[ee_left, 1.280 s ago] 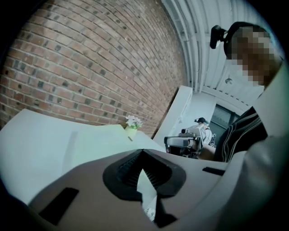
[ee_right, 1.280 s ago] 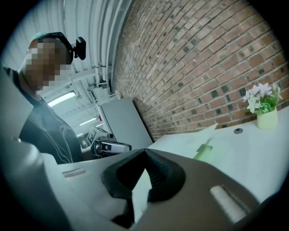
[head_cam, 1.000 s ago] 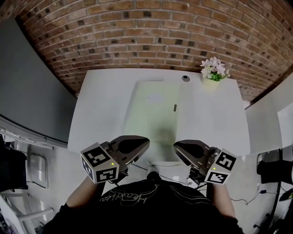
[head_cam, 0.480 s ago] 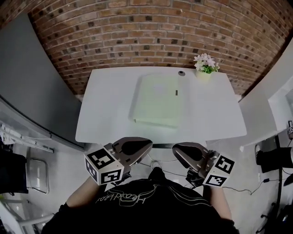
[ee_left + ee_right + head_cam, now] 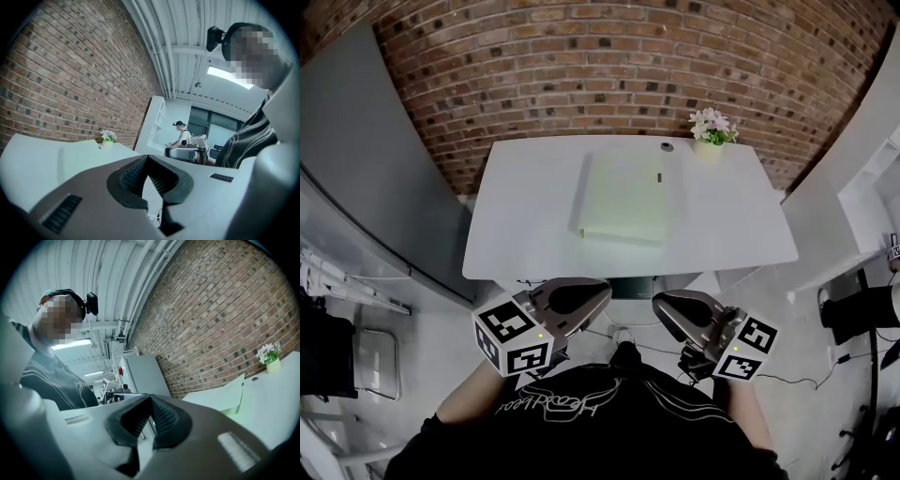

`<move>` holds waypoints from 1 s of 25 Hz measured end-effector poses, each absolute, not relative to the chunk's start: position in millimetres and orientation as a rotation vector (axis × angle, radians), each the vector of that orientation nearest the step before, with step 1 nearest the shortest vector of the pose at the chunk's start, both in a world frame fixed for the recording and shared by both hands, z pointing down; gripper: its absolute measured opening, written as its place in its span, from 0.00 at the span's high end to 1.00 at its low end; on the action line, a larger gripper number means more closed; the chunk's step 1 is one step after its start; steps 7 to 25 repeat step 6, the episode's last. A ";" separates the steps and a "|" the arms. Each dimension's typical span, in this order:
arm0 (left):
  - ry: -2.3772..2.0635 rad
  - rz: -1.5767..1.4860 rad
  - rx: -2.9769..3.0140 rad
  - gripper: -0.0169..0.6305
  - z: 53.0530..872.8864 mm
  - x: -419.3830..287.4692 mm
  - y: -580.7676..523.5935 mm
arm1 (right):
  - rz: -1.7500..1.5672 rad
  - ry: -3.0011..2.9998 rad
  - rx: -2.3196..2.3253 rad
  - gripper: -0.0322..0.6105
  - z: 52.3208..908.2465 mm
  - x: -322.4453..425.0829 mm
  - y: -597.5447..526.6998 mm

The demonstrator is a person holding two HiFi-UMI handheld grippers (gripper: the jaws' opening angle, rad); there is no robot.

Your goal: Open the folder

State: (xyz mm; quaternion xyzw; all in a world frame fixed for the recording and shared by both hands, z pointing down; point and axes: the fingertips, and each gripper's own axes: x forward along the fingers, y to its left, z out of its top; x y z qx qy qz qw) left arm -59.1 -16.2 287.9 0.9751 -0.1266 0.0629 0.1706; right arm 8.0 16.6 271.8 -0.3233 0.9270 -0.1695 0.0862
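The pale green folder [image 5: 626, 197] lies closed and flat on the white table [image 5: 525, 234], with a small dark tab [image 5: 659, 176] near its right edge. Both grippers hang well short of the table, close to my chest, with their tips turned toward each other. My left gripper [image 5: 602, 292] is shut with nothing in it, and its jaws meet at the tips [image 5: 147, 157]. My right gripper [image 5: 658, 304] is also shut and empty [image 5: 151, 398]. The folder [image 5: 220, 397] shows beyond the right gripper's jaws, lying on the table.
A small pot of white flowers [image 5: 708, 131] and a round dark object [image 5: 665, 147] stand at the table's far edge, by the brick wall. A grey panel [image 5: 384, 159] stands to the left. Cables lie on the floor under the table's front edge [image 5: 628, 272]. Another person [image 5: 180, 133] stands far off.
The table and folder have drawn farther away and look smaller as I stepped back. Both grippers kept their place in front of my chest, still shut.
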 end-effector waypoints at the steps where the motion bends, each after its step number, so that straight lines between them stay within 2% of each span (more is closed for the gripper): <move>1: -0.357 0.179 2.772 0.97 287.2 -58.8 -13.8 | -0.505 2.759 -0.964 0.95 271.3 8.1 18.8; 25: -0.349 0.183 2.773 0.97 284.3 -56.9 -2.8 | -0.513 2.739 -0.967 0.95 269.0 9.2 30.5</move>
